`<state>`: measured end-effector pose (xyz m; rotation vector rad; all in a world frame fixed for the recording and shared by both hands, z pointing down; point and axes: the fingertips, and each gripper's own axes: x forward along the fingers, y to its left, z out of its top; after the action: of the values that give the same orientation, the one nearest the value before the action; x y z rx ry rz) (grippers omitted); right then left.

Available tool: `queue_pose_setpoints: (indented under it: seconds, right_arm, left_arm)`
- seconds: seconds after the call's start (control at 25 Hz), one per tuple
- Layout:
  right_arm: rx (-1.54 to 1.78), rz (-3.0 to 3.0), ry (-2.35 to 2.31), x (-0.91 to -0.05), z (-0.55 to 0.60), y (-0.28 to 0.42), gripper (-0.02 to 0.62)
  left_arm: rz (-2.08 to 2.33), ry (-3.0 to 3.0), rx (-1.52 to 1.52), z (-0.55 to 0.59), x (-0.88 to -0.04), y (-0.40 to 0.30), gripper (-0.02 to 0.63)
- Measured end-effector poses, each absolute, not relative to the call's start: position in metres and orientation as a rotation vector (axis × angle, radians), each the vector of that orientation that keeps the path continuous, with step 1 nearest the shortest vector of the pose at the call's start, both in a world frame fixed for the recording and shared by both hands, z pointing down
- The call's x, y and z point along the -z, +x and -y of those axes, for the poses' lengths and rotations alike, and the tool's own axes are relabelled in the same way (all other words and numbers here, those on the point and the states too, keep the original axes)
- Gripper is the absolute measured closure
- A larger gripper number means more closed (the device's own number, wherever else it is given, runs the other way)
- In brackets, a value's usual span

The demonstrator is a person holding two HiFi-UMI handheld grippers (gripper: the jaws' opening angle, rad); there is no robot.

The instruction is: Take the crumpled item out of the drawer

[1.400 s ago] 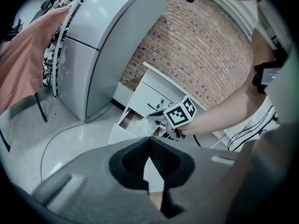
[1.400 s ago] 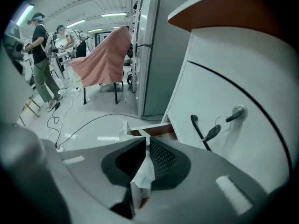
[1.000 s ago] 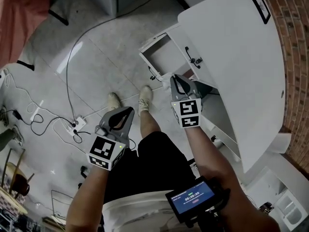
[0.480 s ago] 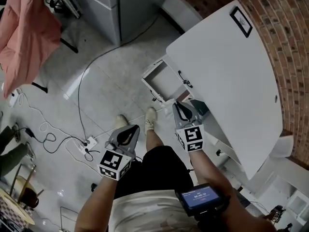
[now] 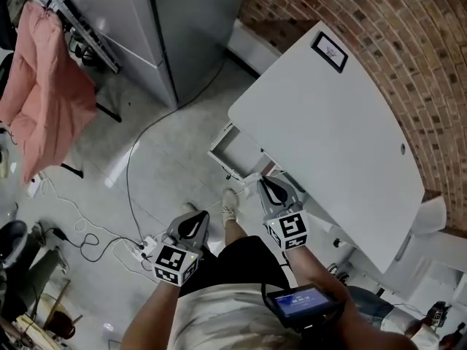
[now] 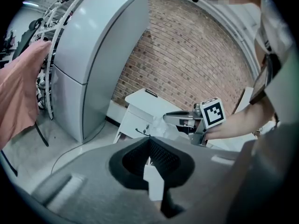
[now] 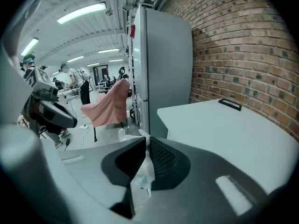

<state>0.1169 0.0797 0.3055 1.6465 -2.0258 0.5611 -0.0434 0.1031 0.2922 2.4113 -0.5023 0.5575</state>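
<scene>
My right gripper (image 7: 145, 139) is shut on a pale crumpled item (image 7: 140, 174) that bunches between its jaws and pokes out past the tips. In the left gripper view the same gripper (image 6: 166, 116) holds the crumpled item (image 6: 161, 126) in the air, just above the pulled-out drawer (image 6: 135, 127). From the head view the right gripper (image 5: 271, 188) hangs beside the white table's near edge, a little nearer to me than the open drawer (image 5: 241, 146). My left gripper (image 5: 191, 224) is lower left over the floor, shut with nothing in it.
The white table (image 5: 328, 122) stands against a brick wall (image 5: 408, 57), with a small black frame (image 5: 329, 51) lying on its top. A grey cabinet (image 5: 160, 28) stands behind, with a pink garment (image 5: 47, 115) on a rack at the left. Cables and a power strip (image 5: 149, 246) lie on the floor.
The head view has swung up toward the wall and pulled back. Both grippers now sit lower in the picture, and the right one is a little farther from the drawer, jaws still closed.
</scene>
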Motion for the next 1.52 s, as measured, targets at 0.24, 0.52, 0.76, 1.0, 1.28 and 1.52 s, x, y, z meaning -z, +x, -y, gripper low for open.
queue_pose_setpoints:
  seconds: [0.24,0.52,0.76,1.0,1.28,1.52]
  right_arm:
    - [-0.515,2.066,1.695,-0.260,-0.078,0.131,0.561]
    - [-0.446,2.133,1.718,-0.209,-0.075,0.149,0.561]
    - [-0.395,2.152,1.732,-0.176,-0.085,0.150,0.561]
    - [-0.377,2.164,1.767,-0.152,-0.093,0.154,0.561]
    - [-0.391,2.205,1.768,-0.132,-0.101,0.146,0.561]
    - [-0.396,2.231,1.754,-0.123,-0.113,0.136,0.561]
  left_arm:
    - [0.477,2.462,-0.535,-0.094,-0.256,-0.031,0.603]
    - [0.458,2.536,-0.515,-0.069,-0.218,-0.013,0.603]
    - [0.438,2.580,-0.504,-0.071,-0.195,-0.018,0.603]
    - [0.410,2.611,-0.490,-0.079,-0.179,-0.012,0.603]
    - [0.405,2.635,-0.464,-0.078,-0.162,-0.012,0.603]
    - [0.410,2.654,-0.465,-0.081,-0.151,-0.016,0.603]
